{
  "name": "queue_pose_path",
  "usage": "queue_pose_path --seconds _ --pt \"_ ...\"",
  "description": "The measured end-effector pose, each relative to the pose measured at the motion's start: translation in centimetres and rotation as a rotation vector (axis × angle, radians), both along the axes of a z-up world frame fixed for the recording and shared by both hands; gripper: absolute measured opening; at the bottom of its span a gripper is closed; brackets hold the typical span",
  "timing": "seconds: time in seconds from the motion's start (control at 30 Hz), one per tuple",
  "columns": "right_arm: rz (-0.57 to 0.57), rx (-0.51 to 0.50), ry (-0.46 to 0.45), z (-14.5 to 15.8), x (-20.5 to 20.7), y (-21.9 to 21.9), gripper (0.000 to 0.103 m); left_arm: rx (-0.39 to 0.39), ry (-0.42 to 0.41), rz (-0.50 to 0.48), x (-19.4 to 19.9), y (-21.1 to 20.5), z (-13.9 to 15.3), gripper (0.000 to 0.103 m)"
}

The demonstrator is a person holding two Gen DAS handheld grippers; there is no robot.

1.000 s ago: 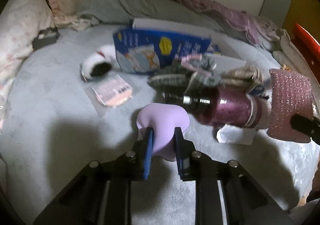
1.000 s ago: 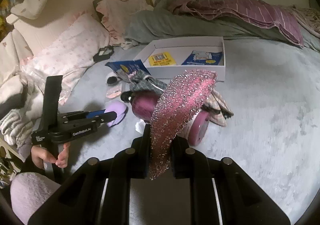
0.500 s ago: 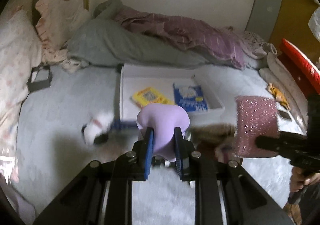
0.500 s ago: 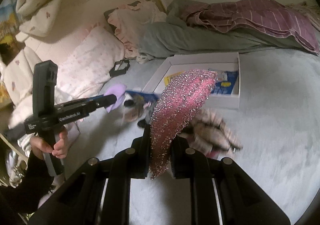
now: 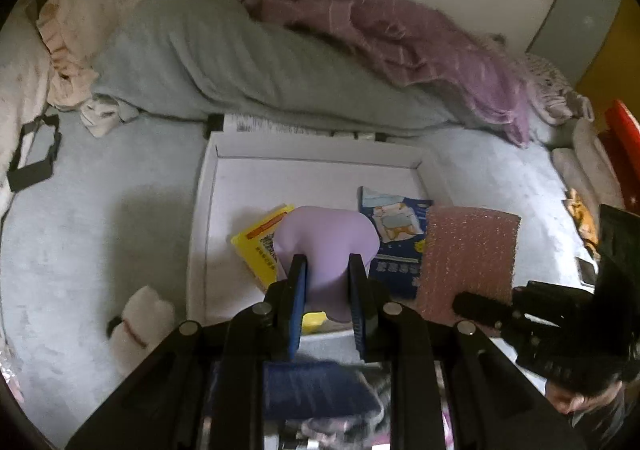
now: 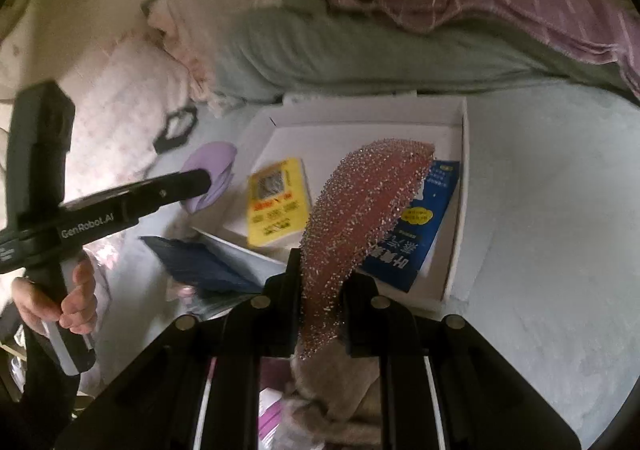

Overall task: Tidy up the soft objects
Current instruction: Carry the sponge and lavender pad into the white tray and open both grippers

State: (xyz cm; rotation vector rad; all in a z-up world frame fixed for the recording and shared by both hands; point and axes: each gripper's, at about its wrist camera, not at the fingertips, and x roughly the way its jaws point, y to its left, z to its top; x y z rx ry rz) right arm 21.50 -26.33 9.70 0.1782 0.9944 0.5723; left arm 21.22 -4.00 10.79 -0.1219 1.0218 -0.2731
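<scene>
Both tools loaded, held over the open white box (image 5: 208, 186) on the bed.

Left tool (image 5: 325, 304) is nearly closed, pinching the lilac soft pad (image 5: 326, 246); right tool (image 6: 322, 282) likewise clamps the pink glitter sponge (image 6: 360, 206). Carry-to-box step, judged near its end. Next: lower each over bare box floor beyond the yellow packet (image 6: 276, 202) and blue packet (image 6: 424, 226), then release. The sponge's long axis runs away from its tool, tip curling right.
</scene>
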Motion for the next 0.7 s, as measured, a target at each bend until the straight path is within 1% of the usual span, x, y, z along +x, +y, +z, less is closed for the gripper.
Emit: queue_pose_path --seconds 0.07,0.23,0.3,0.33,0.4,0.43,0.47,0.5,0.53,0.57,0.63,0.67,0.7 --pt "0.007 -0.009 0.003 -0.5 0.8 0.3 0.018 0.015 0.021 0.03 1.1 -0.2 -1.1 0.019" --pt "-0.013 0.038 0.027 -1.3 2.5 0.3 0.018 0.079 0.075 0.115 3.5 -0.3 -3.2 0.019" --pt "-0.015 0.042 0.046 -1.8 3.0 0.3 0.018 0.088 0.101 0.133 4.0 -0.3 -4.1 0.019" --pt "-0.01 0.049 0.06 -2.2 3.2 0.4 0.018 0.08 0.099 0.127 4.1 -0.4 -4.4 0.021" --pt "0.002 0.064 0.093 -2.9 3.5 0.4 0.018 0.083 0.101 0.113 3.9 -0.7 -4.9 0.031" --pt "0.006 0.076 0.11 -3.2 3.6 0.4 0.018 0.086 0.101 0.11 3.6 -0.9 -4.9 0.045" --pt "0.005 0.084 0.117 -3.5 3.6 0.3 0.019 0.088 0.079 0.109 3.3 -1.0 -4.9 0.057" --pt "0.0 0.089 0.123 -3.6 3.7 0.1 0.022 0.093 0.062 0.115 2.9 -1.0 -4.7 0.06" --pt "-0.01 0.095 0.133 -3.8 3.8 -0.1 0.023 0.093 0.059 0.116 2.7 -1.0 -4.6 0.067" --pt "-0.019 0.099 0.145 -4.0 4.1 -0.3 0.025 0.09 0.06 0.118 2.6 -0.9 -4.5 0.07" --pt "-0.045 0.076 0.165 -4.3 4.5 -0.5 0.027 0.077 0.072 0.129 2.3 -0.7 -4.3 0.07" --pt "-0.057 0.042 0.166 -4.3 4.5 -0.5 0.037 0.067 0.074 0.13 2.2 -0.6 -4.2 0.07" --pt "-0.071 -0.015 0.156 -4.2 4.4 -0.5 0.046 0.061 0.074 0.127 2.0 -0.6 -3.9 0.07"
